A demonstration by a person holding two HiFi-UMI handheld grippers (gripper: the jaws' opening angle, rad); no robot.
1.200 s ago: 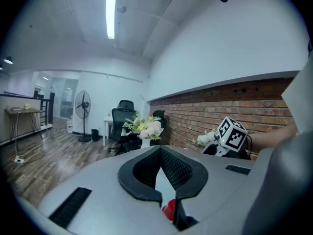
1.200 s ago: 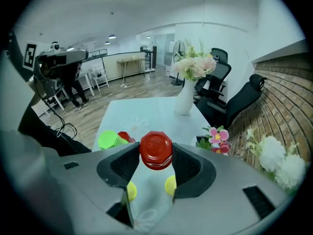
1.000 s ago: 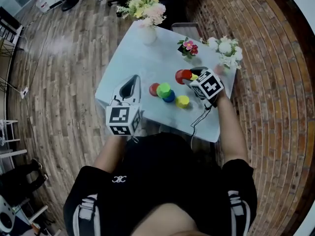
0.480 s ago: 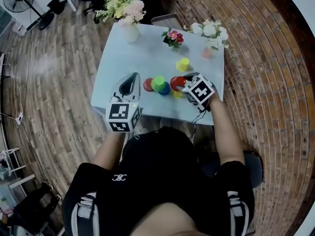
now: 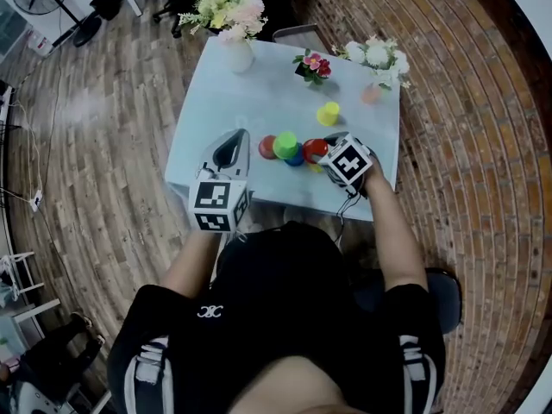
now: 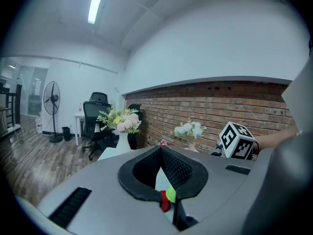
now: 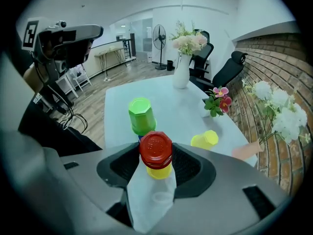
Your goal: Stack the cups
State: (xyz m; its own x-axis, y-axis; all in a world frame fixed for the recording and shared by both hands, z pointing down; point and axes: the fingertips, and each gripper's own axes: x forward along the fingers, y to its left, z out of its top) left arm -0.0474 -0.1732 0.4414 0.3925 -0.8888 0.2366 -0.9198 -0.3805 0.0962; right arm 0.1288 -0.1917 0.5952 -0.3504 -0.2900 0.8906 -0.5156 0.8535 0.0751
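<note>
Looking steeply down past the person's dark-clad torso (image 5: 285,317), the head view shows both grippers held out over the near edge of a pale table (image 5: 259,102).

Left gripper (image 5: 235,138): jaws closed tip to tip with nothing between them. It hangs at the table's near left edge and points roughly level across the top.

Right gripper (image 7: 156,155): jaws partly apart and clamped on an upturned red cup (image 7: 155,146), one pad on each side, with the cup's base toward the camera. The red cup sits directly over an upturned yellow cup (image 7: 159,171) that stands on the table. Whether it is fully seated on that cup cannot be told.

Just beyond, a green cup (image 7: 141,115) stands upturned on a blue cup (image 5: 297,157), of which only a sliver shows. A second red cup (image 5: 266,147) is just beside this pair, on its left in the head view.

Farther back and to the right, a second yellow cup (image 7: 205,139) appears to lie on its side, apart from the others.

Along the far side of the table are a small pot of pink flowers (image 5: 312,65), a white vase of mixed flowers (image 5: 237,54) and a pink vase with white flowers (image 5: 371,93).

Past the table are a wooden floor (image 5: 103,102), a brick wall (image 6: 220,106), black office chairs (image 6: 98,116) and a standing fan (image 6: 51,102).
</note>
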